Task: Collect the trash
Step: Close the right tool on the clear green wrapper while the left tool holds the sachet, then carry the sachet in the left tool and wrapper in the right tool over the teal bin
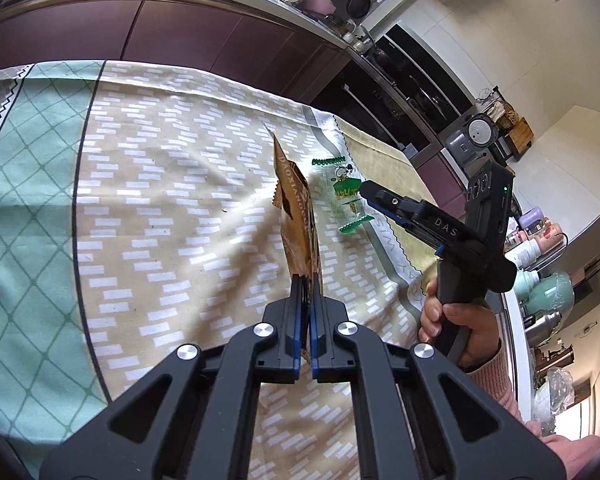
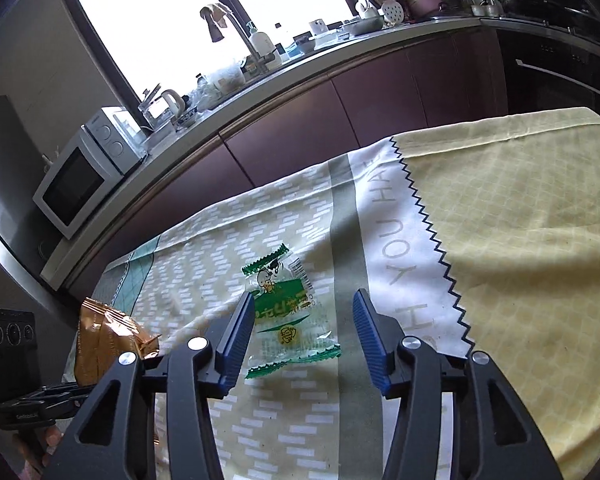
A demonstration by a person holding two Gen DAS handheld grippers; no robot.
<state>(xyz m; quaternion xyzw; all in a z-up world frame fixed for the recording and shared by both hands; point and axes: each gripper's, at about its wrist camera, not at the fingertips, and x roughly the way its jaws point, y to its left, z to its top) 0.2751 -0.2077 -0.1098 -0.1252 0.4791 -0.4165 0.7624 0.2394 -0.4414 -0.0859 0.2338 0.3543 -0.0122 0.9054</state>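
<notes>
Clamped hard on a gold-brown snack wrapper (image 1: 298, 220), the left gripper (image 1: 309, 280) holds that bag edge-on above the tablecloth (image 1: 160, 200), its printed face turned sideways and its notched top pointing away. Over by the green wrapper (image 2: 286, 312), the right gripper (image 2: 304, 340) hangs with its jaws wide apart, one blue pad (image 2: 236, 344) over the wrapper's left edge and the other out past its right edge.

That green wrapper lies flat on the cloth, just left of the grey stripe (image 2: 346, 240). It looks like thin film, almost weightless, limp and slick, so it may slide or crumple as the pads come in. A pinch across a serrated green end seal, where the film is doubled, seems the surest hold. Its middle is clear plastic with a cartoon figure, green lettering and a small barcode.
</notes>
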